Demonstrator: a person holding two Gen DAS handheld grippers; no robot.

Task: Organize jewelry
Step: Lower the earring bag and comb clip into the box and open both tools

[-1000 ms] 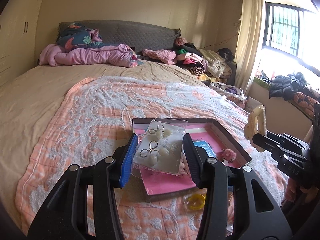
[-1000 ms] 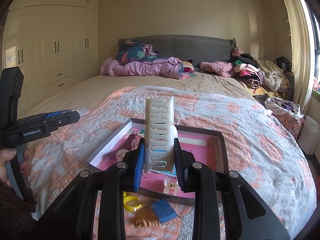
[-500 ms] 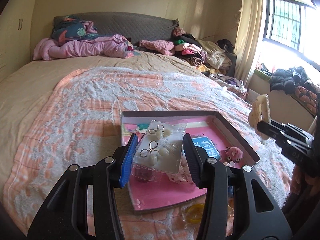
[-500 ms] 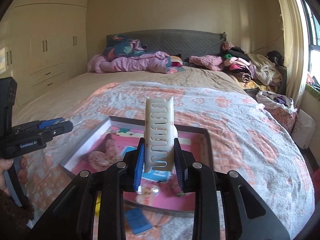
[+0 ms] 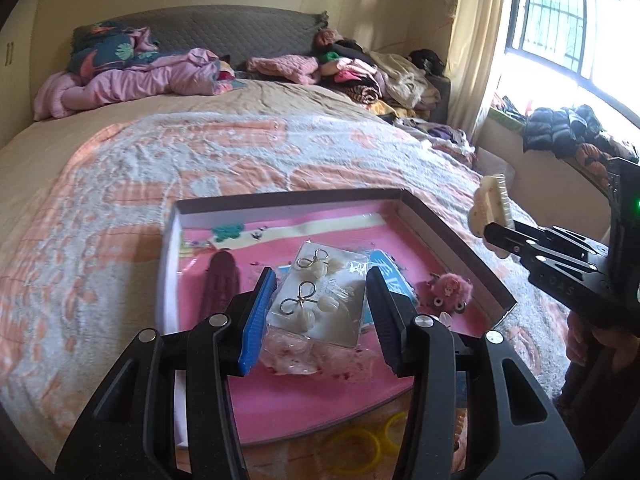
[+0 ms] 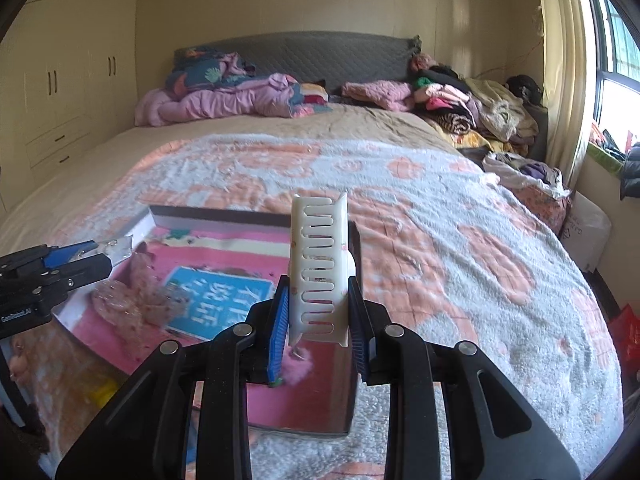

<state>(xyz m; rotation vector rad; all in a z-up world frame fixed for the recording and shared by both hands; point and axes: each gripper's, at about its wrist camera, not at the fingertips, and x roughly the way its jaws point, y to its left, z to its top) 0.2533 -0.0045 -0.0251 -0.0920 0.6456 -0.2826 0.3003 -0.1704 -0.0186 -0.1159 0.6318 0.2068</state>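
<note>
Over the near part of the shallow pink-lined grey tray, a clear plastic packet of looped earrings is gripped by the left gripper; above its right edge, a cream slotted plastic hair claw is clamped upright in the right gripper; the tray is carried by an orange-and-white patterned blanket, beyond which piled clothes are seen

This is a bedroom in a home. A big bed with a gray headboard fills it. Clothes are piled far right. Closet doors stand left, a window right.
</note>
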